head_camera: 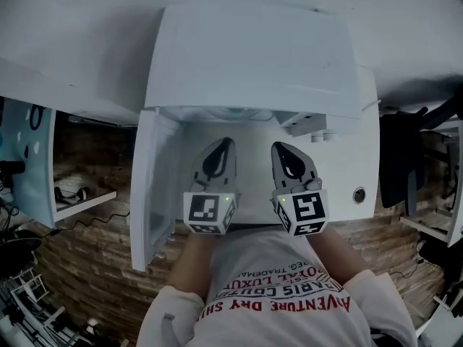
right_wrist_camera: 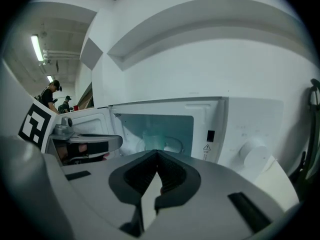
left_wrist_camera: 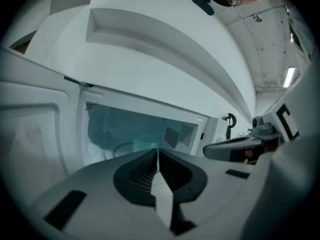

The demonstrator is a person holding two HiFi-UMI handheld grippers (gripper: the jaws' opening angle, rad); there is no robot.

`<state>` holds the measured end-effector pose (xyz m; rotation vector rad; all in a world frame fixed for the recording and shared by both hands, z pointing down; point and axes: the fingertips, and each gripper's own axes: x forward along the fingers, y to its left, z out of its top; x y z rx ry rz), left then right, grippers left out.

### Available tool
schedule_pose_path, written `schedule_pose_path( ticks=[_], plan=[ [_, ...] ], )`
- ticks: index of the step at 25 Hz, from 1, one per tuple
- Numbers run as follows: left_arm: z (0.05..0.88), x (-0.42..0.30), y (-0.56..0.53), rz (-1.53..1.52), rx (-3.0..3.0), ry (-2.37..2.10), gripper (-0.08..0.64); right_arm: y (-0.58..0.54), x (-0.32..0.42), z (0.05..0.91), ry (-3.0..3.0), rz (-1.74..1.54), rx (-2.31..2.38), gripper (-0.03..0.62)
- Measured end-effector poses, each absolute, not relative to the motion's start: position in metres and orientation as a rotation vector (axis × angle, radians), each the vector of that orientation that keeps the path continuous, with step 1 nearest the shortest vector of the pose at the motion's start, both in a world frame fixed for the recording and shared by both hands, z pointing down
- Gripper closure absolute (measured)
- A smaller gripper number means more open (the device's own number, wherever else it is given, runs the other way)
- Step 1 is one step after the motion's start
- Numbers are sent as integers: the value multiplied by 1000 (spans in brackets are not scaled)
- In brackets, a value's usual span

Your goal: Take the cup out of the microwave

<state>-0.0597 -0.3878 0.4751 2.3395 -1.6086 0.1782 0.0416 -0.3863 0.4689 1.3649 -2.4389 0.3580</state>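
At 6 o'clock in the head view, nearest: left gripper and right gripper, side by side, each with jaws pressed together and nothing between them. At 9 o'clock: microwave door, swung open. At 12 o'clock, beyond the jaw tips: white microwave. Deeper inside its cavity: translucent cup, upright, untouched. At 3 o'clock: control knob.
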Motion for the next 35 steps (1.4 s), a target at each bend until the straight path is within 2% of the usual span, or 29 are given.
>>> schedule_pose_path(
  ticks=[4, 7, 14, 16, 20, 35],
  plan=[
    [491, -67, -409, 135, 2317, -1637, 543, -398, 36, 486, -2433, 375, 1322, 581],
    [501, -63, -423, 126, 2332, -1599, 400, -402, 34, 493, -2427, 388, 1300, 581],
    [520, -62, -459, 146, 2331, -1610, 202, -403, 27, 499, -2424, 393, 1276, 581],
    [524, -62, -467, 157, 2334, -1621, 175, -402, 26, 498, -2420, 358, 1270, 581],
    [530, -62, -482, 151, 2335, -1633, 160, -401, 25, 498, -2416, 292, 1246, 581],
    [551, -44, -515, 447, 2392, -1582, 161, -415, 30, 516, -2386, 420, 1276, 581]
  ],
)
